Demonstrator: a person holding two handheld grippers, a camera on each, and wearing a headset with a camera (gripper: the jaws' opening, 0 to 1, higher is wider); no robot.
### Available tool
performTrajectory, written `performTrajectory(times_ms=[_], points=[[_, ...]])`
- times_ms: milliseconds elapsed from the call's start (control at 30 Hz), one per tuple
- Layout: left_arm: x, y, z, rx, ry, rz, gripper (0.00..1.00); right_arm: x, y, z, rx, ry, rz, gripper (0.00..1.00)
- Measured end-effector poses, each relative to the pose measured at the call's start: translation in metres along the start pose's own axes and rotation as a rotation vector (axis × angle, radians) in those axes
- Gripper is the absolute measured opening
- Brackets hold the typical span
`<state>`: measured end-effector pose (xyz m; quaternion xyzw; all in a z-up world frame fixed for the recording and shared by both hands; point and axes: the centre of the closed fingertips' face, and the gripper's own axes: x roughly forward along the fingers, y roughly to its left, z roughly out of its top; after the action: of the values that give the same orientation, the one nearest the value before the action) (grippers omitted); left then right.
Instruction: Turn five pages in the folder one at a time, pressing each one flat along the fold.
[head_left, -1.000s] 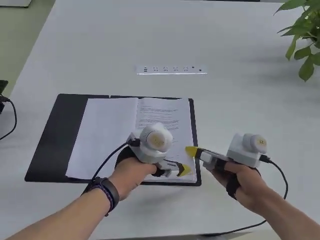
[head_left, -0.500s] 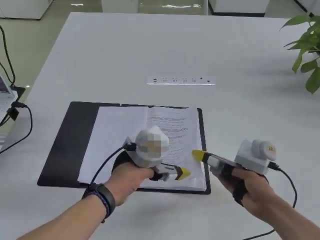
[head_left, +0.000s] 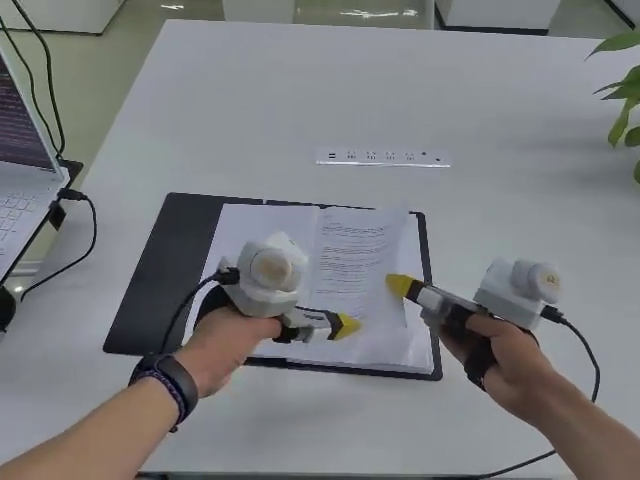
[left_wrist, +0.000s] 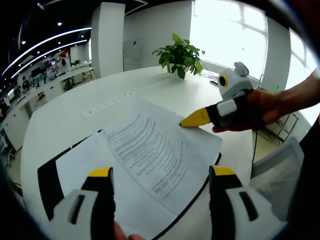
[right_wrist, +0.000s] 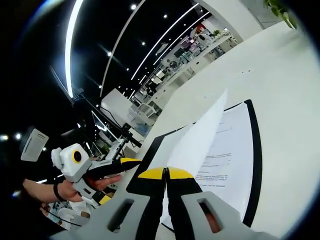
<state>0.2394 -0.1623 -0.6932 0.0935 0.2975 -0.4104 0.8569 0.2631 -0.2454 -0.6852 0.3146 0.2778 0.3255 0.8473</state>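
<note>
Left gripper (left_wrist: 161, 172): jaws spread wide, holding nothing, over the folder's near edge.
Right gripper (right_wrist: 166, 174): jaws pinched together on the white printed page (right_wrist: 200, 135), whose right edge is lifted.
Black open folder (head_left: 160, 270): flat on the white table (head_left: 300, 90), under both grippers.
White power strip (head_left: 382, 157): beyond the folder.

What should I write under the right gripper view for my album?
The right gripper, shut on a page, holds it up off the open folder.
</note>
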Motion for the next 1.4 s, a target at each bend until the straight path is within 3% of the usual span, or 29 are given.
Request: performTrajectory(times_ms=[300,700,967,1400], points=[[-0.031,0.029,-0.015,-0.015,-0.001,0.05,0.77,0.028,0.026,0.006,-0.038,0.006,0.052,0.0],[-0.074,0.064,-0.038,-0.053,-0.008,0.131,0.77,0.067,0.061,-0.005,-0.059,0.046,0.123,0.0],[-0.097,0.077,-0.052,-0.075,-0.007,0.167,0.77,0.09,0.082,-0.013,-0.078,0.082,0.162,0.0],[-0.122,0.09,-0.06,-0.095,-0.035,0.207,0.77,0.119,0.103,-0.042,-0.091,0.159,0.2,0.0]])
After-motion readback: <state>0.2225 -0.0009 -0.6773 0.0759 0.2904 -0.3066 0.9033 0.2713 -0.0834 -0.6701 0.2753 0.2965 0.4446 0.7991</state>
